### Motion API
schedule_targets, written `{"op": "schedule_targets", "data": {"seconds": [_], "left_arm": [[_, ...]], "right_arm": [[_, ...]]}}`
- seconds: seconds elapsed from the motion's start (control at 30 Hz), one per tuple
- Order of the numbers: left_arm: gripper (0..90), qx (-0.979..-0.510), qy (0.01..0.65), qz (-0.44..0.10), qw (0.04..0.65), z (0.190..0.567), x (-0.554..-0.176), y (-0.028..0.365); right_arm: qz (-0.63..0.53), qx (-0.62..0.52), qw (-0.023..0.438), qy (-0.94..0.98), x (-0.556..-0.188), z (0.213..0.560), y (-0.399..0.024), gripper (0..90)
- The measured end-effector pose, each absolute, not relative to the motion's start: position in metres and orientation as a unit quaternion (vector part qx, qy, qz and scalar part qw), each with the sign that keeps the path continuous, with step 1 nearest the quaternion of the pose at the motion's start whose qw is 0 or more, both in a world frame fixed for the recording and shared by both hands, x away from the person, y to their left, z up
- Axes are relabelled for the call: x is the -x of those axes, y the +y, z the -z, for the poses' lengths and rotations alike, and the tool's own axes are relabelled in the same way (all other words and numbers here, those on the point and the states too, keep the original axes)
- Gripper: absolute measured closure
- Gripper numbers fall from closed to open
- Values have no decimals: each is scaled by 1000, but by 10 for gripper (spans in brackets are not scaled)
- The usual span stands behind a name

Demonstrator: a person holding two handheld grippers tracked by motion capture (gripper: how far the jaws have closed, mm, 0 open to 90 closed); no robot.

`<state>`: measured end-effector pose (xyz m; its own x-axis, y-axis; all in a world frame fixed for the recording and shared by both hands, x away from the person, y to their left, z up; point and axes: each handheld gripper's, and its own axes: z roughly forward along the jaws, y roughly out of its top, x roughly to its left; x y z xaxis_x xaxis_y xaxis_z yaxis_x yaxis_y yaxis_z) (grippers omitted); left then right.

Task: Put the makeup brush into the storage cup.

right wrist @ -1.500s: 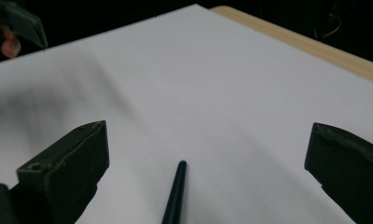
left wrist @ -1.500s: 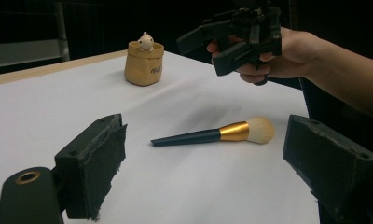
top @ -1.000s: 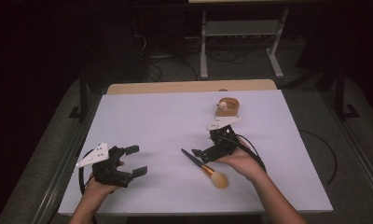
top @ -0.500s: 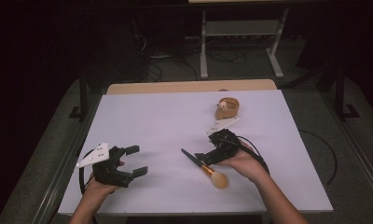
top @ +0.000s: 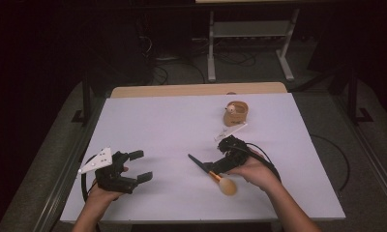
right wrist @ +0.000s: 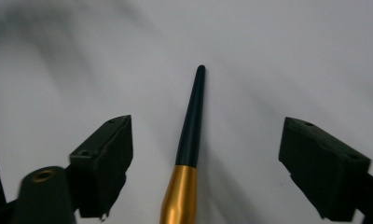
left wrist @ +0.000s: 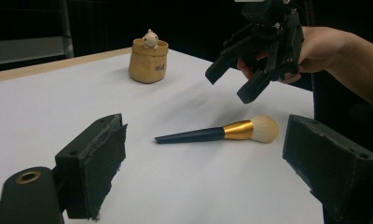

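A makeup brush [top: 226, 185] with a dark handle, gold ferrule and pale head lies flat on the white table [top: 172, 125]. My right gripper [top: 215, 167] hangs just over it, tilted down. In the right gripper view the brush handle [right wrist: 190, 135] runs up between the jaws of that gripper [right wrist: 205, 128]. The jaws have just been closing, but the pads stand clear of the handle on both sides. The left gripper view has the brush [left wrist: 222, 133] lying under the right gripper [left wrist: 229, 86]. My left gripper [top: 142, 166] rests open at the table's front left, nothing between its jaws [left wrist: 203, 154].
A small tan pouch [top: 236, 113] with a little white figure in it [left wrist: 148, 60] stands at the back right of the table. A wooden strip [top: 196, 90] edges the far side. A metal stand [top: 249, 29] and cables sit on the dark floor beyond.
The right gripper's jaws have narrowed slightly around the brush handle. Both hands have stayed where they were, and the brush has not moved.
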<state>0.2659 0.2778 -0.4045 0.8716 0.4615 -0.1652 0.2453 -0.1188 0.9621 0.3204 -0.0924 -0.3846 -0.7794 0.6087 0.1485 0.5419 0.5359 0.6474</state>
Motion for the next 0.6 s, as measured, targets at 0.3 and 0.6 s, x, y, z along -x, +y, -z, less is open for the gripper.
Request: {"op": "schedule_targets", "data": {"seconds": [0.3, 0.6], "left_arm": [[126, -742, 239, -87, 621, 404, -266, 279], [126, -742, 239, -88, 620, 405, -267, 279]], "right_arm": [[-320, -334, 27, 886, -317, 392, -91, 243], [-299, -334, 30, 894, -314, 401, -89, 319]]}}
